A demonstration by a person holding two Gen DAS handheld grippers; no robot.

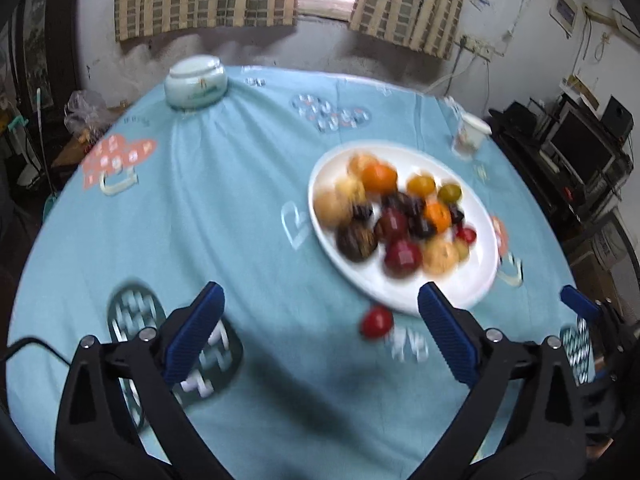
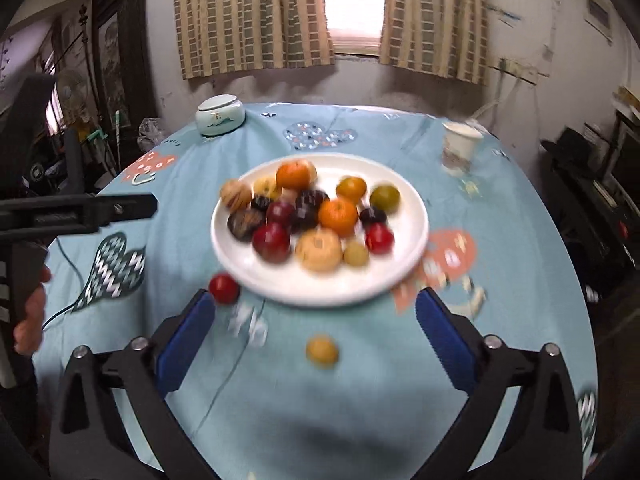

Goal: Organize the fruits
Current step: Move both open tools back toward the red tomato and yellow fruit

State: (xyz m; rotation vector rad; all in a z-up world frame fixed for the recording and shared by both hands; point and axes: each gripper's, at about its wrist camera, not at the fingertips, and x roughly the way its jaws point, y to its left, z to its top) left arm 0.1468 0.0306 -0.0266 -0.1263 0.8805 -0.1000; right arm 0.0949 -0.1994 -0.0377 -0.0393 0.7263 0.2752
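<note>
A white plate (image 1: 460, 280) piled with several fruits, oranges (image 1: 379, 178), red ones (image 1: 402, 258) and dark ones, sits on the blue tablecloth right of centre. One red fruit (image 1: 376, 322) lies on the cloth just off the plate's near rim. My left gripper (image 1: 320, 296) is open and empty above the cloth, left of that fruit. In the right wrist view the plate (image 2: 400, 184) is straight ahead. My right gripper (image 2: 316, 300) is open, with a small yellow fruit (image 2: 322, 351) lying on the cloth between its fingers, untouched. The red fruit (image 2: 224, 288) sits by its left fingertip.
A pale green lidded jar (image 2: 220, 116) stands at the table's far left and a paper cup (image 2: 458, 146) at the far right. A thin cable (image 2: 68, 292) crosses the cloth on the left, beside a hand (image 2: 30, 320). Dark shelves with electronics (image 1: 580, 148) stand right of the table.
</note>
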